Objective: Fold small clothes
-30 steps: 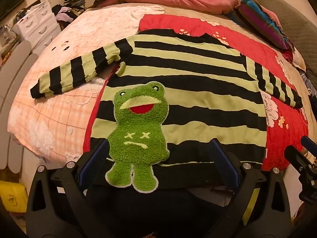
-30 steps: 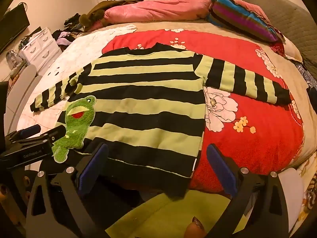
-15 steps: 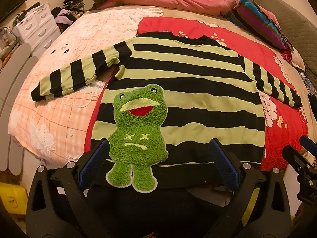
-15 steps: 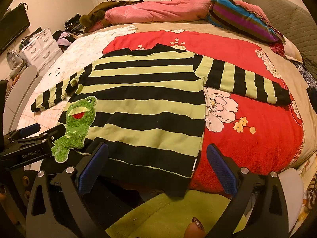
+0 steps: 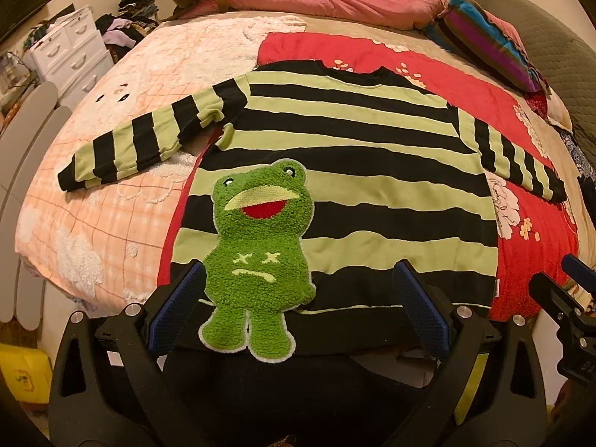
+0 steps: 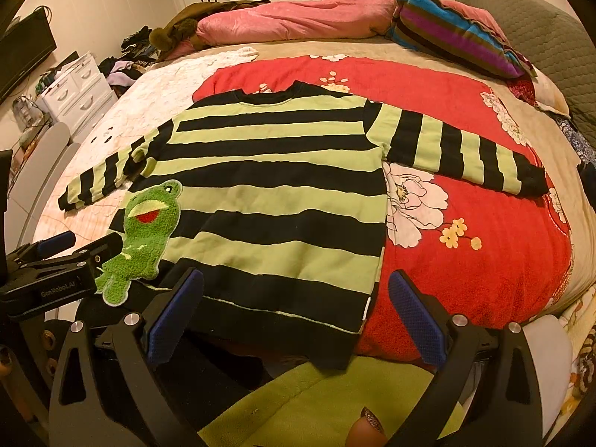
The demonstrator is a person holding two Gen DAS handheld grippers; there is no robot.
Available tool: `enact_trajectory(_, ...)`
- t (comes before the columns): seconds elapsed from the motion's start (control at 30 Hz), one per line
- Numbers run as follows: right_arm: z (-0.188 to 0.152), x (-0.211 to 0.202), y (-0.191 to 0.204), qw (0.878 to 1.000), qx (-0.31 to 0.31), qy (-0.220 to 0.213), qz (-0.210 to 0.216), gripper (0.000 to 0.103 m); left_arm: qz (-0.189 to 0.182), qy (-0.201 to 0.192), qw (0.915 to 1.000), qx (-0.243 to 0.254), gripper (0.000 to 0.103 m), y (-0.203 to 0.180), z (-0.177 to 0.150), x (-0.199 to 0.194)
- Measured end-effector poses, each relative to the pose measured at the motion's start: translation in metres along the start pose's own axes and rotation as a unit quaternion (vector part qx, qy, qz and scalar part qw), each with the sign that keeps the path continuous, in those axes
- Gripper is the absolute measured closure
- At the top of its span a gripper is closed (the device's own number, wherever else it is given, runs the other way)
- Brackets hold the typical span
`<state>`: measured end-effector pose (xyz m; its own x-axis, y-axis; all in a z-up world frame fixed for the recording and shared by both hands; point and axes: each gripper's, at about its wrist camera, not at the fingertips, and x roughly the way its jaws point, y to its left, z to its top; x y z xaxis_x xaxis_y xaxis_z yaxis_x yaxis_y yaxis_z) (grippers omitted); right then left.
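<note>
A small green-and-black striped sweater (image 5: 354, 171) lies flat on the bed, both sleeves spread out, hem hanging over the near edge. It also shows in the right wrist view (image 6: 275, 193). A fuzzy green frog patch (image 5: 260, 257) sits on its lower left front, seen too in the right wrist view (image 6: 143, 234). My left gripper (image 5: 298, 313) is open and empty, its jaws to either side of the hem by the frog. My right gripper (image 6: 294, 316) is open and empty just in front of the hem's right corner.
The bed carries a red floral blanket (image 6: 465, 223) and a peach quilt (image 5: 111, 201). Pink bedding (image 6: 298, 18) and a striped pillow (image 6: 458, 33) lie at the far end. A white drawer unit (image 6: 78, 93) stands to the left. Lime-green fabric (image 6: 327, 402) is below the right gripper.
Both grippers have drifted slightly nearer the sweater's hem; the sweater has not moved and both jaws stay open.
</note>
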<state>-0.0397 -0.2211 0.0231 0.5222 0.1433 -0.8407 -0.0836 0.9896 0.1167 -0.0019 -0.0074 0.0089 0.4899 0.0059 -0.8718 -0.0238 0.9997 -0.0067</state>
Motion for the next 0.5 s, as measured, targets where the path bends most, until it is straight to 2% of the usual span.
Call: enact_trajectory(0.5,0.0001,-0.0002,-0.0006,1.0,0.001,-0.001,0.0,0.004,0.003,-0.001,1.0,0.0,0.009,0.0005,0.0007,-0.0005)
